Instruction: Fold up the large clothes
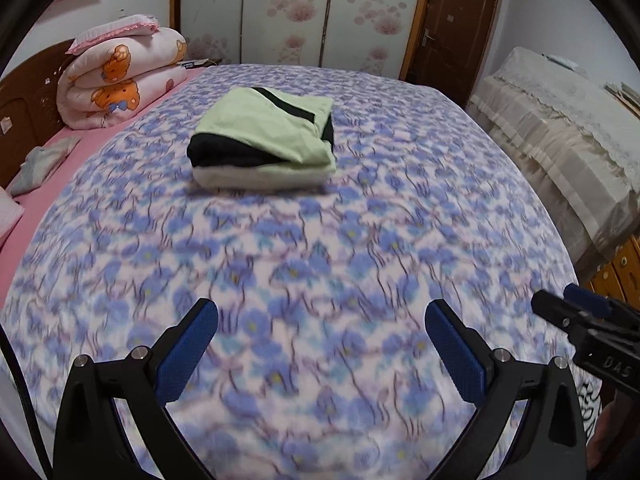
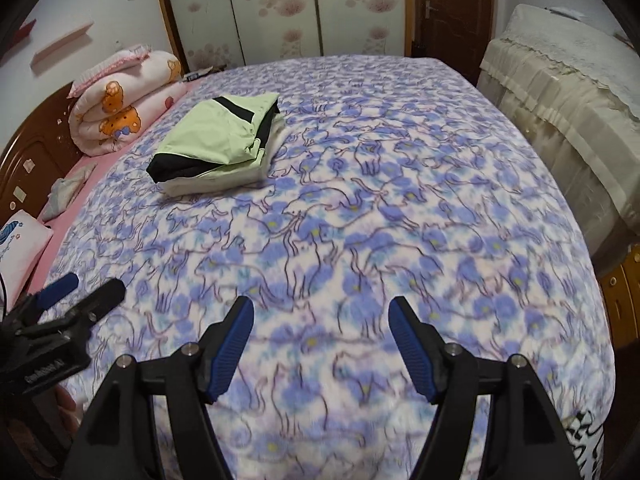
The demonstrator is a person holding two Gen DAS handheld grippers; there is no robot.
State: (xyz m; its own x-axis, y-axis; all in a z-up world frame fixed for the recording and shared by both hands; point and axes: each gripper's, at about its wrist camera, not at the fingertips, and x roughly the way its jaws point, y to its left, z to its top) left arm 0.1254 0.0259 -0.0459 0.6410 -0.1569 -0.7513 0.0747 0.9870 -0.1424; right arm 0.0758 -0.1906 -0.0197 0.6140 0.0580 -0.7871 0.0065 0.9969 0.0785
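Folded garment [image 1: 264,136] of pale green and black lay on the bed [image 1: 320,260], on the blue flowered blanket [image 1: 360,220], toward the far half and nearer to the headboard [image 1: 24,112] side than to the opposite edge. Looked neat and compact, with a black layer and a whitish layer showing at its near edge. Touched by no gripper.

Left gripper [image 1: 322,350] hovered over the near part of the bed, fingers [image 1: 188,356] spread wide with only blanket seen between them. Right gripper [image 2: 322,344] also over the near part, fingers [image 2: 232,348] apart and holding nothing. Both well apart from the garment. Each gripper seen at the edge of the other view, side by side.

Rolled pink quilt [image 1: 120,76] with bear print stood at the headboard end, on the pink sheet [image 1: 44,196]. Past the far edge of the bed, a wardrobe [image 1: 288,12] with flower doors and a brown door [image 1: 456,28]. Beside the bed, furniture under a cream lace cover [image 1: 560,128].
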